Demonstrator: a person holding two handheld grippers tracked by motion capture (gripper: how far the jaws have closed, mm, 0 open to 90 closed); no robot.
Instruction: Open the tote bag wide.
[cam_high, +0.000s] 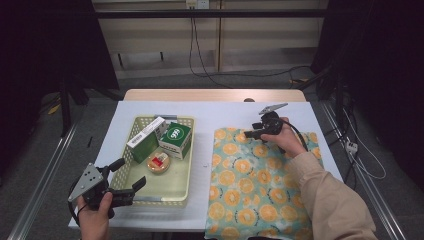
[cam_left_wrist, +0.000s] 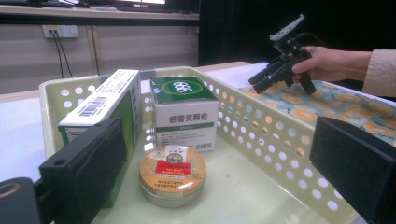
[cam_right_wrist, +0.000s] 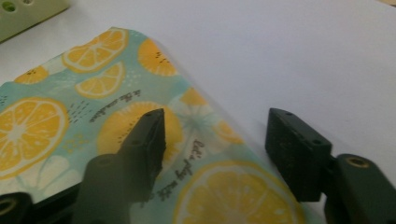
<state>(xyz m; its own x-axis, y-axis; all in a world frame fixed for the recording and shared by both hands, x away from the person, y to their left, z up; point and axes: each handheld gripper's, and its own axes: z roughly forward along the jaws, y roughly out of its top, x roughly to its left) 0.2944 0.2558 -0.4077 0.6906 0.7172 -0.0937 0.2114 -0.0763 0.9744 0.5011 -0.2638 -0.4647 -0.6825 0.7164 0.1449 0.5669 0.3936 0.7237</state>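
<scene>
**Two grippers, one slippery cloth: where this could slip up**

Two things worry me. Starting on the left: the left gripper (cam_high: 134, 190) has its jaws apart, straddling the near wall of the basket (cam_high: 186, 150) with nothing clamped. Just beyond its tips sits a round tin (cam_left_wrist: 173, 173), with a white box (cam_left_wrist: 103, 116) and a green box (cam_left_wrist: 185, 112) behind that. If it closes there it'll probably pinch the basket wall and drag the whole lot.

Over on the right, the right gripper (cam_high: 252, 133) also has its jaws apart, hovering over the far left corner of the orange-print cloth (cam_high: 255, 190), which lies flat on the table (cam_high: 210, 112) under and just ahead of its tips. One pad is over the fabric, the other over bare table. Looks thin, so a shallow pinch could miss the edge or just crumple it.
</scene>
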